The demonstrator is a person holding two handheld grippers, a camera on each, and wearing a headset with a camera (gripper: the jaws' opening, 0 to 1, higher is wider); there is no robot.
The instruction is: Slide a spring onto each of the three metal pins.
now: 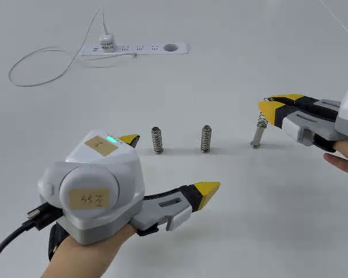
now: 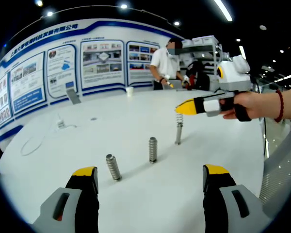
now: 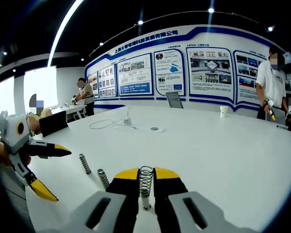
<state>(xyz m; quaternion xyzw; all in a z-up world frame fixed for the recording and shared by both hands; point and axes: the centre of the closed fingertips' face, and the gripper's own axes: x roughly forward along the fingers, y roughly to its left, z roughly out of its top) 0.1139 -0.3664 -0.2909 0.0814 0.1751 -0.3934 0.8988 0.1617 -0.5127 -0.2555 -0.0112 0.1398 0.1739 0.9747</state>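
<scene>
Our right gripper (image 1: 265, 110) was closed on the coiled steel spring (image 1: 261, 120), which sat over the top of the thin, slightly tilted metal pin (image 1: 256, 138) on the white table (image 1: 220, 69). Our left gripper (image 1: 169, 163) hung wide open and empty near the left spring-covered pin (image 1: 157, 140) and the middle spring-covered pin (image 1: 206, 139).

pins (image 1: 206, 139) in row on table (image 1: 232, 81) | power strip (image 1: 136, 49) behind | cable (image 1: 40, 63) left of strip
</scene>
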